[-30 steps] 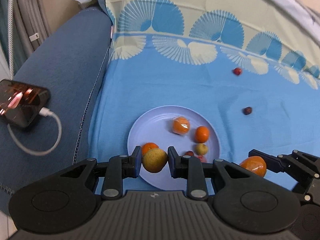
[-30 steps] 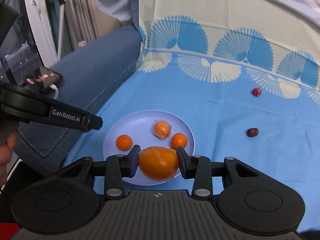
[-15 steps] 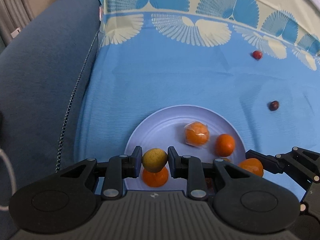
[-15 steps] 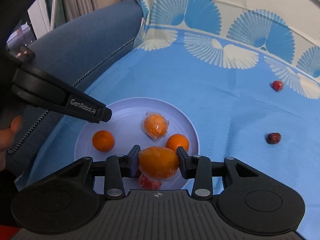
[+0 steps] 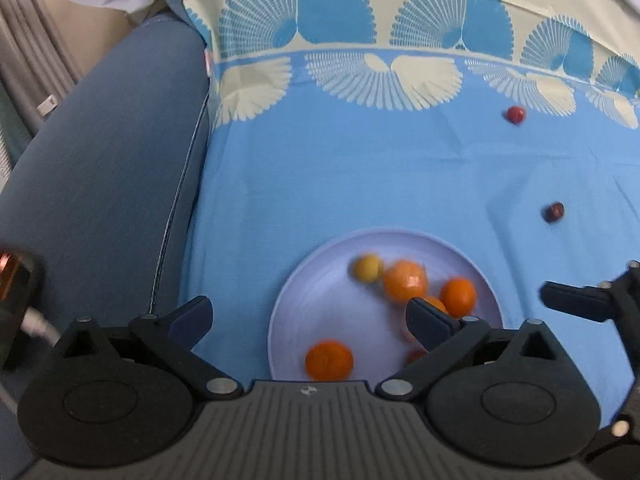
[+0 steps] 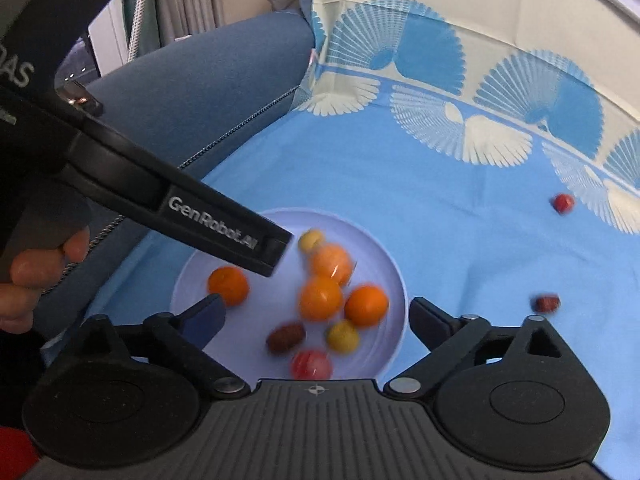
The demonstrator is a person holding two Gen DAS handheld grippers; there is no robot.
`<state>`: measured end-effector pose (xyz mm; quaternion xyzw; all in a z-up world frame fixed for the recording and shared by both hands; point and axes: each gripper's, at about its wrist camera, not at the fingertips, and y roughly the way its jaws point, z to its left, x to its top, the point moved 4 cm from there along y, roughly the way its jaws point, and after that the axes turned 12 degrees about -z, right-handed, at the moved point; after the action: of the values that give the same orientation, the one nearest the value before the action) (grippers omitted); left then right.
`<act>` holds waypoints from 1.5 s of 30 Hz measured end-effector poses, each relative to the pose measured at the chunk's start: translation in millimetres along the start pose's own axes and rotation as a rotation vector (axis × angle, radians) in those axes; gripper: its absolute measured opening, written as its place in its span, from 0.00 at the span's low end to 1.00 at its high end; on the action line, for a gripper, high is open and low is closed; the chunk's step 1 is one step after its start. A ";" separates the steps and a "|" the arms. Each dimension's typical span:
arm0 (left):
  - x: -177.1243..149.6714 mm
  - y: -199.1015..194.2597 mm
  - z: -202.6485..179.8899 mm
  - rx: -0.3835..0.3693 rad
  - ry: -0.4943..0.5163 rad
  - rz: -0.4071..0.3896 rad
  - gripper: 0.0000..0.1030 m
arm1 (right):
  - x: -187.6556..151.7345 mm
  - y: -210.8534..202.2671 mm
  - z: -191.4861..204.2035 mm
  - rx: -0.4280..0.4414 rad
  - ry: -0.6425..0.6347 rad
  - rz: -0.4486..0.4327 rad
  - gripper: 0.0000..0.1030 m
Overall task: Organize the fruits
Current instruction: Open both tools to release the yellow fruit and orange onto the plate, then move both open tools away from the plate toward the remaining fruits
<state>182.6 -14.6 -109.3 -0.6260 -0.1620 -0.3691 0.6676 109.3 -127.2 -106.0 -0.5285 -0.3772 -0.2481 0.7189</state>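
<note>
A pale lilac plate [image 5: 316, 292] [image 6: 394, 280] lies on the blue cloth and holds several fruits: oranges [image 5: 329, 360] [image 6: 366, 306], a wrapped orange [image 5: 405, 282] [image 6: 331, 262], small yellow fruits [image 5: 367, 268] [image 6: 342, 336], a brown date [image 6: 285, 338] and a red fruit [image 6: 311, 364]. My left gripper [image 5: 310, 318] is open and empty above the plate's near left. My right gripper [image 6: 314, 314] is open and empty over the plate. A red fruit [image 5: 515, 114] [image 6: 563, 203] and a dark date [image 5: 553, 212] [image 6: 545, 303] lie loose on the cloth to the right.
A blue sofa arm [image 5: 100, 168] runs along the left. A phone with a white cable [image 5: 16, 292] rests on it. The left gripper's body [image 6: 216, 228] crosses the right wrist view above the plate. Cream fan-patterned cloth [image 5: 400, 12] rises at the back.
Both grippers have opened and let go. The yellow-green fruit and the large orange now lie on the plate, blurred as if still rolling. Both grippers have drawn back slightly.
</note>
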 end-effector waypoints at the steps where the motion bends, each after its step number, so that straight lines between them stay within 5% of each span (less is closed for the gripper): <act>1: -4.0 -7.6 0.5 -0.003 -0.011 0.013 1.00 | -2.6 -10.3 0.7 -0.004 0.017 0.007 0.96; 6: -24.5 -47.4 1.1 -0.007 -0.042 0.036 1.00 | -15.0 -55.1 8.9 -0.029 0.090 0.012 0.99; 13: -50.1 -110.1 -1.2 0.035 -0.030 -0.022 1.00 | -26.0 -121.0 32.6 -0.069 0.080 -0.092 0.99; 26: -80.8 -183.3 -15.5 0.077 -0.001 -0.117 1.00 | -37.7 -179.5 57.7 -0.070 0.008 -0.196 0.99; 40: -75.7 -184.0 -22.6 0.069 0.019 -0.121 1.00 | -41.9 -180.9 49.8 -0.083 0.048 -0.208 0.99; 45: -67.5 -172.5 -27.3 0.067 0.035 -0.104 1.00 | -44.7 -169.8 27.4 -0.150 0.080 -0.218 0.99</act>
<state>10.3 -11.5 -36.1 -0.5875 -0.1949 -0.4087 0.6707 -53.0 -157.2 -40.5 -0.5263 -0.3837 -0.3730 0.6608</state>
